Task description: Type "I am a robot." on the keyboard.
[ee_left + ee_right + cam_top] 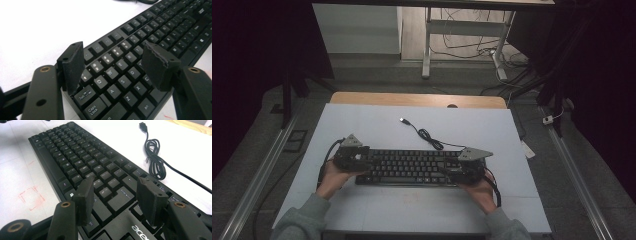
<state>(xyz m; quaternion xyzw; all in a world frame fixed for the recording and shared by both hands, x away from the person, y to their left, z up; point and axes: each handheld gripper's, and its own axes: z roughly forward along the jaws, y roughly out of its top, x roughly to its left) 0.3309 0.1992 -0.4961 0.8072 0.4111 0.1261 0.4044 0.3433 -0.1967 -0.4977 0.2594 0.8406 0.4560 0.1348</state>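
A black keyboard (412,167) lies across the white mat, its cable (427,135) curling back to a loose USB plug (403,120). My left gripper (362,159) sits at the keyboard's left end. In the left gripper view the keyboard (150,32) runs away from me, and the left gripper (115,67) stands open over the Q, W, A and S keys. My right gripper (457,167) is at the right end. In the right gripper view it (115,197) stands open above the Enter key of the keyboard (75,152), with the coiled cable (155,157) beyond.
The white mat (362,210) covers a wooden table (412,98). Faint red marks (30,197) are drawn on the mat in front of the keyboard. Desk legs and loose wires stand on the floor behind the table.
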